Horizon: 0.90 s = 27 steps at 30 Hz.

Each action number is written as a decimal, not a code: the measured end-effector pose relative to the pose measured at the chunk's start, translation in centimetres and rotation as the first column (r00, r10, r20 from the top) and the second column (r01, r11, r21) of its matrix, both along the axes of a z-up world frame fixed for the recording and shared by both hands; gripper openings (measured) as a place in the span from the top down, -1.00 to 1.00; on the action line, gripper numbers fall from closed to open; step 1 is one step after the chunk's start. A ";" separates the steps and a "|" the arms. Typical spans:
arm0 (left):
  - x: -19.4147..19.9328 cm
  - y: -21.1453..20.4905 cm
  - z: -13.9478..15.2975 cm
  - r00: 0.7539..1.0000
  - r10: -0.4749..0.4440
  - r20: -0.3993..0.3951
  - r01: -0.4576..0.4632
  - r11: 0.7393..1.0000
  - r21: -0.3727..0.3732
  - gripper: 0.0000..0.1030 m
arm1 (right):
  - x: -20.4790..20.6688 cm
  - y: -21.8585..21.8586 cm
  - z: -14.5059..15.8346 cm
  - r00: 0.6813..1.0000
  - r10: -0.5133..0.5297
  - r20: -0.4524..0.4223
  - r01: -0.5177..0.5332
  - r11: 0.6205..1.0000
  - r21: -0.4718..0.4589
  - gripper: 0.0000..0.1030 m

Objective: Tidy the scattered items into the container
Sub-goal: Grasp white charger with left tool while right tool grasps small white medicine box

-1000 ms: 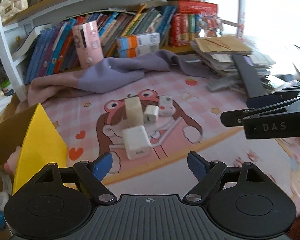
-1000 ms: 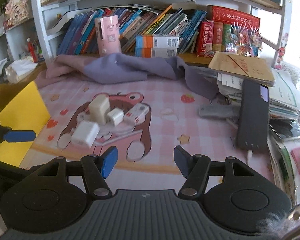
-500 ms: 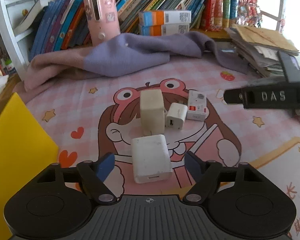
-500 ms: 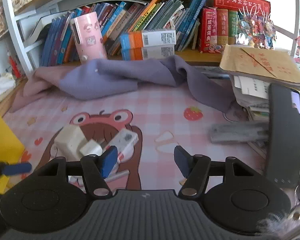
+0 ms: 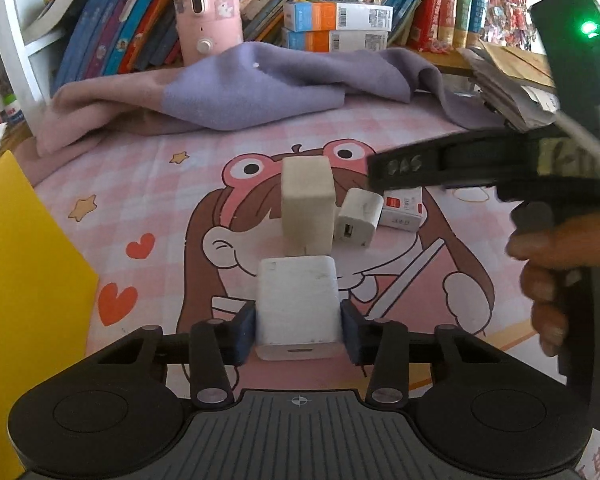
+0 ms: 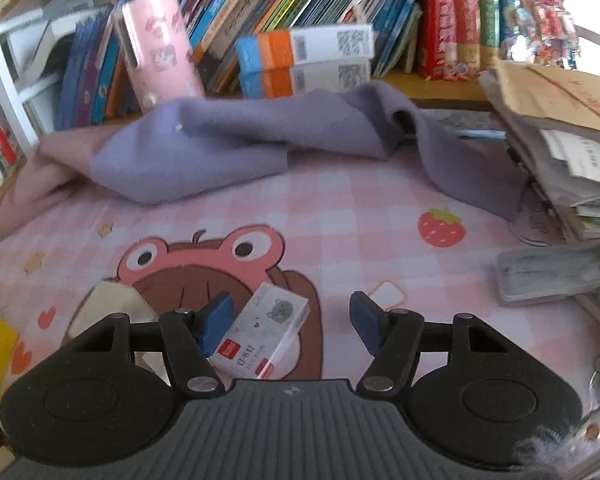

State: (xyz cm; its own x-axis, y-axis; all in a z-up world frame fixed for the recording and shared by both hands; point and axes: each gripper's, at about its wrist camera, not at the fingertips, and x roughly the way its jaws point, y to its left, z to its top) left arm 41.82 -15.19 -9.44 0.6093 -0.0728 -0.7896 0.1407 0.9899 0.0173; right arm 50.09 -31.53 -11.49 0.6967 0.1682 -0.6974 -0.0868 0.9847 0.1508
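Observation:
My left gripper (image 5: 298, 330) is shut on a large white charger block (image 5: 298, 306) that rests on the pink cartoon mat (image 5: 172, 208). Behind it stand a cream charger (image 5: 308, 204), a small white USB plug (image 5: 358, 218) and a white staple box with a red label (image 5: 404, 210). The yellow flap of the container (image 5: 24, 280) is at the left. My right gripper (image 6: 294, 320) is open just above the staple box (image 6: 262, 336), which lies by its left finger. The cream charger (image 6: 108, 304) shows at its left.
A purple and pink cloth (image 5: 236, 92) lies bunched at the back under a shelf of books (image 5: 140, 28) with a pink bottle (image 5: 204, 8). A paper stack (image 6: 560, 140) and a grey stapler (image 6: 556, 276) are on the right. My right gripper's arm (image 5: 480, 168) crosses the left view.
My left gripper has moved forward and closed on the large white charger. My right gripper has moved forward and down over the staple box.

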 end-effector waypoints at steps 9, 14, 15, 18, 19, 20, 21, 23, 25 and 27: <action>0.0 0.1 0.1 1.000 0.000 -0.010 0.000 1.000 0.015 -0.01 | -2.5 -0.8 0.5 0.990 0.137 0.013 -0.135 0.986 -0.102 0.14; 0.5 0.3 0.0 1.000 -0.003 -0.006 0.003 1.000 0.013 -0.05 | -4.0 -0.4 0.3 0.983 0.186 0.005 -0.182 0.966 -0.183 0.05; 0.5 0.4 0.0 1.000 -0.013 -0.009 0.013 1.000 0.011 -0.02 | -4.2 -0.4 0.0 0.982 0.190 0.001 -0.186 0.965 -0.184 0.04; 0.7 0.5 0.1 1.000 -0.024 -0.016 0.024 1.000 0.002 0.11 | -4.5 -0.7 -0.1 0.986 0.168 0.014 -0.164 0.973 -0.161 0.04; 0.7 0.5 0.2 1.000 -0.024 -0.016 0.024 1.000 0.000 0.17 | -4.3 -0.7 -0.1 0.986 0.167 0.011 -0.164 0.974 -0.158 0.04; 0.7 0.5 0.2 1.000 -0.024 -0.018 0.024 1.000 -0.001 0.18 | -4.1 -0.7 -0.2 0.986 0.168 0.010 -0.165 0.974 -0.154 0.05; 0.8 0.5 0.2 1.000 -0.023 -0.022 0.023 1.000 -0.004 0.19 | -3.9 -0.7 -0.2 0.986 0.169 0.009 -0.166 0.975 -0.148 0.08; 0.9 0.7 0.3 0.999 -0.022 -0.031 0.022 1.000 -0.012 0.19 | -3.7 -0.7 -0.1 0.985 0.174 0.007 -0.171 0.977 -0.131 0.33; 0.7 0.9 0.5 0.999 -0.015 -0.045 0.013 0.999 -0.041 0.19 | -3.7 -0.6 0.0 0.982 0.187 -0.001 -0.186 0.975 -0.118 0.45; 0.3 0.9 0.8 0.999 -0.015 -0.044 0.012 0.998 -0.062 0.19 | -4.0 -0.7 0.2 0.981 0.192 -0.007 -0.191 0.976 -0.105 0.46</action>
